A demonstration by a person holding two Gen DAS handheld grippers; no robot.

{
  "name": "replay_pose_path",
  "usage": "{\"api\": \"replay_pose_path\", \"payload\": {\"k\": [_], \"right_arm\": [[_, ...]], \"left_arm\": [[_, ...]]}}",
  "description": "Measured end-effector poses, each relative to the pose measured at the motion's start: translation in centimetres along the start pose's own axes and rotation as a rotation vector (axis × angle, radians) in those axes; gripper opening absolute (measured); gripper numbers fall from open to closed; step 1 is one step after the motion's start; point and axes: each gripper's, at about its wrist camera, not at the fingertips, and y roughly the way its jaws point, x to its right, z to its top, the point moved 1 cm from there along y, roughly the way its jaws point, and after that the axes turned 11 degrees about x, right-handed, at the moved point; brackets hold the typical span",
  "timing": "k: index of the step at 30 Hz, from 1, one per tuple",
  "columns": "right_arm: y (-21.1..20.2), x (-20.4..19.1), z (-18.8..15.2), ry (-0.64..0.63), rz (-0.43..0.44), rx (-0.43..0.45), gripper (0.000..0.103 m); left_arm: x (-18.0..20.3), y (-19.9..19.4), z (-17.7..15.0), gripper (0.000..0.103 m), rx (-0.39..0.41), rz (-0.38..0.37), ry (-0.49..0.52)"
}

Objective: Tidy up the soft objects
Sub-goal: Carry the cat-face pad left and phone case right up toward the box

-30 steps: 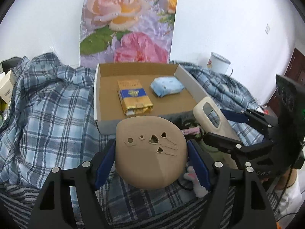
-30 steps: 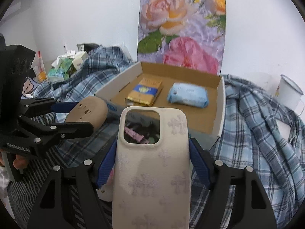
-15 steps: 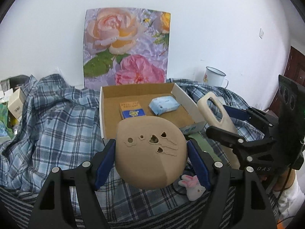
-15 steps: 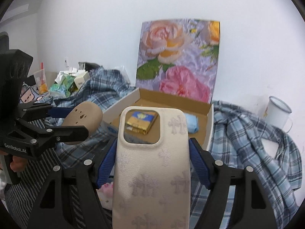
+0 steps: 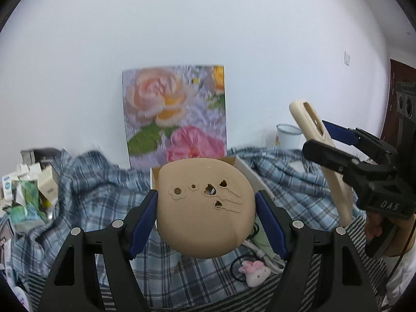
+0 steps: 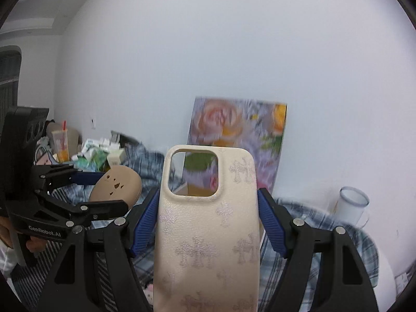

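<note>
My left gripper [image 5: 206, 215] is shut on a tan rounded soft pad with heart-shaped holes [image 5: 205, 205], held up above the plaid cloth; it also shows in the right wrist view [image 6: 117, 186]. My right gripper [image 6: 208, 221] is shut on a cream phone case with a cross pattern [image 6: 208, 234], raised and tilted; the case shows at right in the left wrist view [image 5: 322, 150]. The cardboard box [image 5: 241, 165] is mostly hidden behind the pad.
A rose picture [image 5: 174, 114] leans on the white wall. A white enamel mug [image 6: 351, 205] stands at right. Cartons and packets [image 5: 28, 195] are piled at left. A pink-and-white bunny hair tie [image 5: 256, 271] and a white cable [image 5: 260, 252] lie on the plaid cloth [image 5: 91, 182].
Both grippers have risen and tilted up, so the box has dropped low and mostly out of sight. Each still grips its object.
</note>
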Motion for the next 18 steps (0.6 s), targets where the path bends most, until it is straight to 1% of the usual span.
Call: {"api": "replay_pose_path", "payload": {"k": [8, 18], "right_arm": [[-2.1, 0.0, 4.1, -0.011, -0.011, 0.116, 0.072], [-2.8, -0.5, 9.0, -0.033, 0.003, 0.240, 0.072]], "left_arm": [[0.6, -2.3, 3.1, 0.077, 0.083, 0.021, 0.033], [1.6, -3.4, 7.0, 0.077, 0.179, 0.060, 0.087]]}}
